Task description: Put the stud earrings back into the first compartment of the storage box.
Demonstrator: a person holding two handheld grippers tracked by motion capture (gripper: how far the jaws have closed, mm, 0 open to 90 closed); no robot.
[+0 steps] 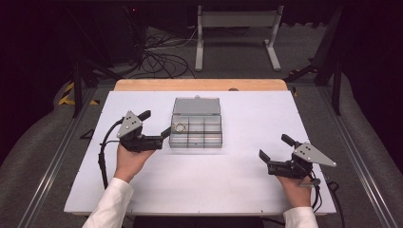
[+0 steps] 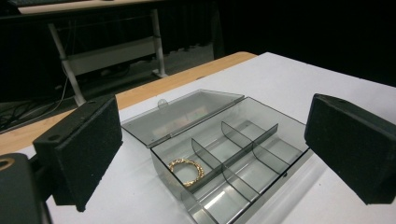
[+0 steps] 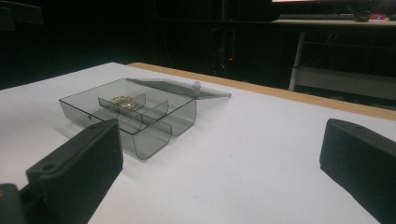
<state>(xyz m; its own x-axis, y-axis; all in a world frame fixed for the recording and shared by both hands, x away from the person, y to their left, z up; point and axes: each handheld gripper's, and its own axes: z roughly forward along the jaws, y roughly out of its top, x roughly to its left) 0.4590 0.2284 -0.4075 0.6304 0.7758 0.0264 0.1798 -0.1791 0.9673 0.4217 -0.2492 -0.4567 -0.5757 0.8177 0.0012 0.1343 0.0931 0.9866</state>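
You're holding the left gripper (image 1: 156,123) jaws apart just beside the open compartment box (image 1: 196,129) mid-surface, gold bracelet (image 1: 179,127) lying in its far-left compartment, right gripper (image 1: 274,147) idling apart, jaws also spread.

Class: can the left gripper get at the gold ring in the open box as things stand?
Probably yes. The left gripper is open beside the box, whose lid lies folded back. The ring sits uncovered in the near-left compartment, with nothing between.

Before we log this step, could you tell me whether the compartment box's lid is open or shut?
Open: the lid lies flat behind the compartment box, and the gold bracelet sits uncovered in one compartment.
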